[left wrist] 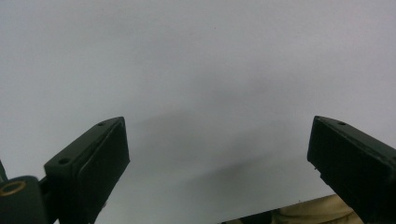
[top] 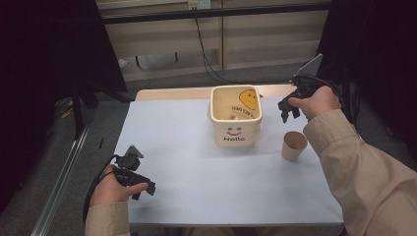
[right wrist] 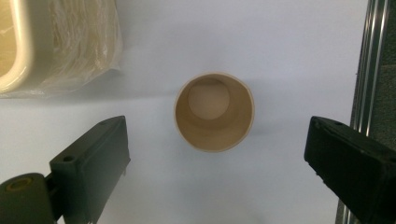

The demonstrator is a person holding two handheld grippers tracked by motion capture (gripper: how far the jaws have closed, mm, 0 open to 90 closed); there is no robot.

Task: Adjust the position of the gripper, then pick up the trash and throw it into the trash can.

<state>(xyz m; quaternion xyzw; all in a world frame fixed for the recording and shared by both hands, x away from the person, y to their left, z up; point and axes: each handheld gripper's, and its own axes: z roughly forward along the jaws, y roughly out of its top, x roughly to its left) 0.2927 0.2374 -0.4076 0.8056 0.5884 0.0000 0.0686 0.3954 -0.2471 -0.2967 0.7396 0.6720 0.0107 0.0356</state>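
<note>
Right gripper (top: 287, 111), jaws apart, held above paper cup (top: 294, 146); cream bin (top: 236, 117) at cup's 10 o'clock. Left gripper (top: 142, 189), jaws apart, over bare desk (top: 196, 167).

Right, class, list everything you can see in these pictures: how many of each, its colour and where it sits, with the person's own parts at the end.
Table: one, pale blue-grey top, filling the middle of the high view.
Bucket: one, cream, smiling face and "Hello" on its front, a yellow smiley on the inside wall, standing open at the far middle of the table.
Paper cup: one, tan, upright and empty, on the table right of the bucket, apart from it.
Cable: one, black, running down the wall to the floor behind the table.
Left gripper: one, black, jaws wide apart, low over the near left of the table.
Right gripper: one, black, jaws wide apart, held above the cup.
Sleeves: two, beige.
</note>
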